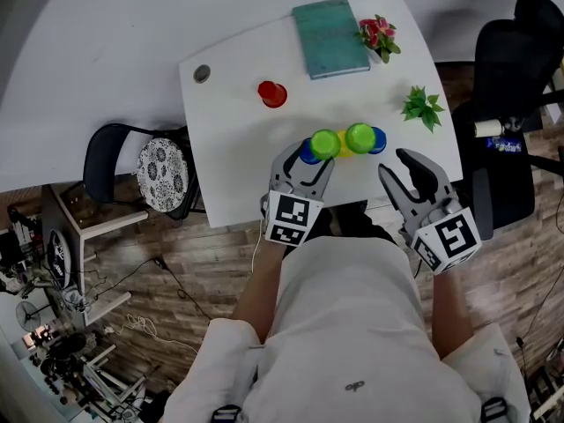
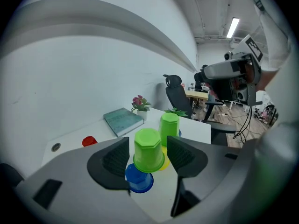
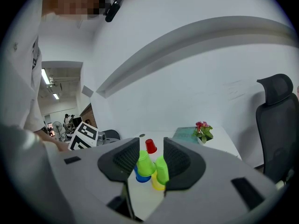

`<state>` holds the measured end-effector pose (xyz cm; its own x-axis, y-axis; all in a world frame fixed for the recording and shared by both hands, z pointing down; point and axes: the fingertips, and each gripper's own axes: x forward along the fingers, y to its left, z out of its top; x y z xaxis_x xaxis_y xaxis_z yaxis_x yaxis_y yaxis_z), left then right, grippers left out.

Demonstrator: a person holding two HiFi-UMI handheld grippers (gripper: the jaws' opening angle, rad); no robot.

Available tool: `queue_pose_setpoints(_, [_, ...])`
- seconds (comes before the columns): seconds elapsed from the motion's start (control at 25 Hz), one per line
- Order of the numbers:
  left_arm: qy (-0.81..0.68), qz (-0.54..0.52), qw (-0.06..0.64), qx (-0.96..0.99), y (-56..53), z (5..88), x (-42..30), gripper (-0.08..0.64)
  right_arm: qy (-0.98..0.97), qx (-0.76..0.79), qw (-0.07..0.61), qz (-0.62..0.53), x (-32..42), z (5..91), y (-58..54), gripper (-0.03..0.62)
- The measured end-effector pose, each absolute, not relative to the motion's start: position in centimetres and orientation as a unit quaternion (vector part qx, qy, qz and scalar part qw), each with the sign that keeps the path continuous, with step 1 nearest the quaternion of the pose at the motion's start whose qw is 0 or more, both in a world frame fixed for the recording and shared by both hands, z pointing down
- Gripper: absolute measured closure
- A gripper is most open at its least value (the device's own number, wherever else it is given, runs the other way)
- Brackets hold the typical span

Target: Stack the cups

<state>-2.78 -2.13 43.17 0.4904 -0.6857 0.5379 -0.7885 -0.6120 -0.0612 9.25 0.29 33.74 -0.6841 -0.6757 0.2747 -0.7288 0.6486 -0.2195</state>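
Head view: two green cups (image 1: 325,144), two blue cups (image 1: 379,139) and one yellow cup (image 1: 345,149) cluster at the table's (image 1: 231,170) near edge; one red cup (image 1: 272,93) stands mid-table, a book (image 1: 330,38) at the far edge. Left gripper (image 1: 307,167) spreads wide around a green cup without touching it; right gripper (image 1: 397,164) has its jaws apart, empty.

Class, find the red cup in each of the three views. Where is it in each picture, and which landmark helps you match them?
Head view: the red cup is upper centre, left of the teal book.
Left gripper view: it is lower left, left of the book.
Right gripper view: it is near the centre, left of the book.
Shared landmark: the teal book.
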Motion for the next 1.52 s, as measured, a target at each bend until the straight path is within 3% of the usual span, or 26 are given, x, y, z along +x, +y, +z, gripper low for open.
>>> queue_pose_setpoints(0.52, [-0.419,0.267,0.114,0.860,-2.4,44.6,-9.5,0.313,-0.886,0.425,0.087,0.166,5.0,33.3,0.3,0.428])
queue_pose_setpoints(1.52, [-0.386,0.278,0.067,0.877,-16.3,47.9,-16.3,0.313,-0.826,0.513,0.136,0.190,0.3,34.5,0.4,0.431])
